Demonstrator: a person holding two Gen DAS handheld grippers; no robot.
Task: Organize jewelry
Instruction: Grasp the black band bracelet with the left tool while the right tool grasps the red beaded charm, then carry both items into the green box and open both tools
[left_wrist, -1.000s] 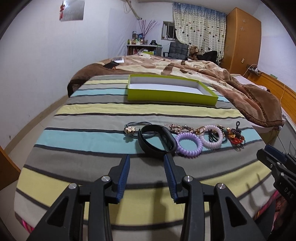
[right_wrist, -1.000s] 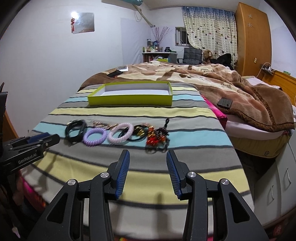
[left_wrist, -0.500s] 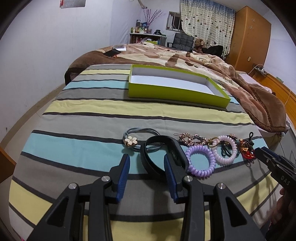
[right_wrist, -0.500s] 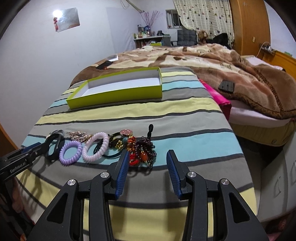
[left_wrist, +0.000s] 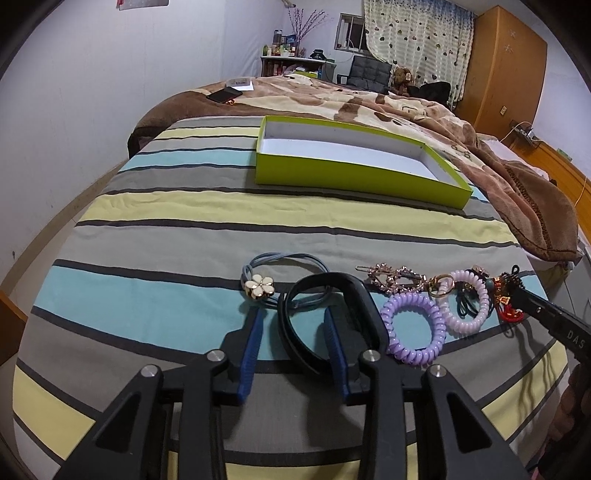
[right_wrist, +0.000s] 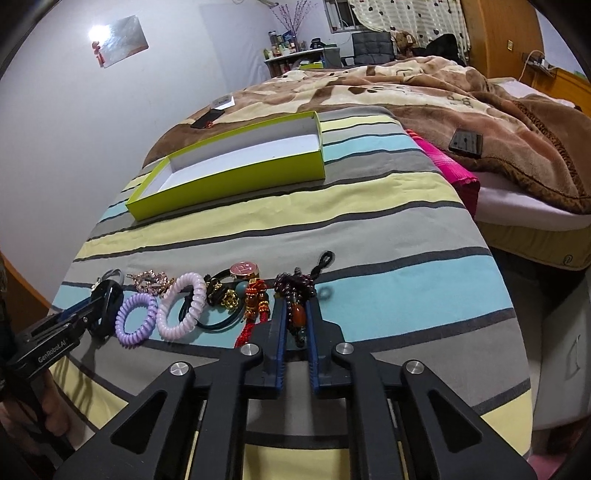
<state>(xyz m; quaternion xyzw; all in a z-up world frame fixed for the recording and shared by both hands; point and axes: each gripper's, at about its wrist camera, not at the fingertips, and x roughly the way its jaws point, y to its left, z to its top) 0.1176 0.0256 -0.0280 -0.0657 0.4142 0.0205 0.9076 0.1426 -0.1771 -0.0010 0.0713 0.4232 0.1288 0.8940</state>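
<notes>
- Black band (left_wrist: 334, 325) sits astride your left tool (left_wrist: 293, 325), jaws wide, one finger inside the loop.
- Right tool (right_wrist: 295, 314) nearly closed around beaded bracelet (right_wrist: 295, 295).
- Green box (right_wrist: 236, 173) beyond; purple coil (left_wrist: 413, 332) beside band.

On the bed's striped sheet (left_wrist: 184, 206), the jewelry lies in a row: flower hair tie (left_wrist: 260, 288) leftmost, then wristband (left_wrist: 295, 332), two coil hair ties side by side (left_wrist: 413, 332), and beaded bracelet (right_wrist: 295, 291) rightmost. Behind them sits the open box (left_wrist: 351, 177), with the blanket (left_wrist: 406, 107) beyond.

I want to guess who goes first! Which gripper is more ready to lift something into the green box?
Probably the right gripper: its fingers have nearly closed around the dark beaded bracelet. The left gripper is wide open, straddling the black band's rim.
</notes>
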